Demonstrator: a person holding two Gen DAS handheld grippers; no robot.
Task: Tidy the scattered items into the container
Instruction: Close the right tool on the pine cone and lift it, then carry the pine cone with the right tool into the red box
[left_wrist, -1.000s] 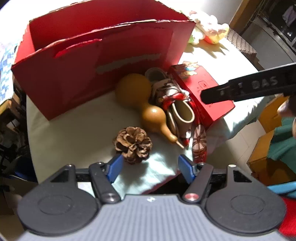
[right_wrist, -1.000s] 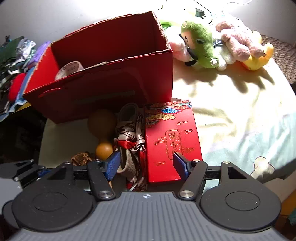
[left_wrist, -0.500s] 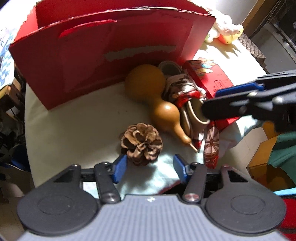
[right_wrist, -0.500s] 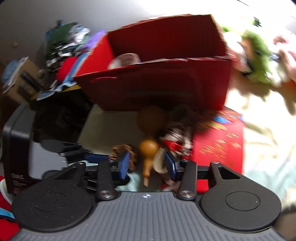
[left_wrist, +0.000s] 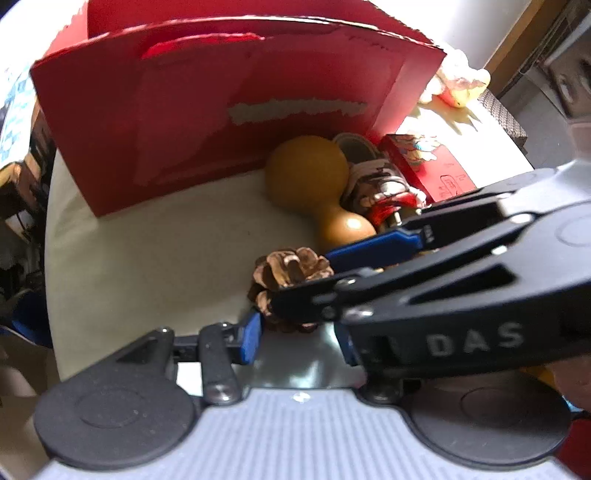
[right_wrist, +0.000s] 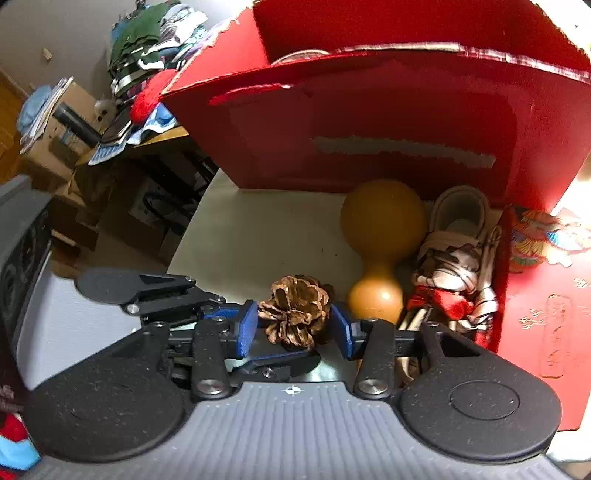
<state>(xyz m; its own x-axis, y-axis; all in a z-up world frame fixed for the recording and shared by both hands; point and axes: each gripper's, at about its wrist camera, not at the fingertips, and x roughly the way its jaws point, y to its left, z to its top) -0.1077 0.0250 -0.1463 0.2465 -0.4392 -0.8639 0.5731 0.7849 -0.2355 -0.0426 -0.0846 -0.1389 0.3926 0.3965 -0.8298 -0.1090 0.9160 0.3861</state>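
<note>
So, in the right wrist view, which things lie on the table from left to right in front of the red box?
Pine cone → gourd → small shoe with a ribbon → flat red gift box.

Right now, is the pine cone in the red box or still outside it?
Outside. The pine cone lies on the pale cloth in front of the red box, between the right gripper's blue pads.
</note>
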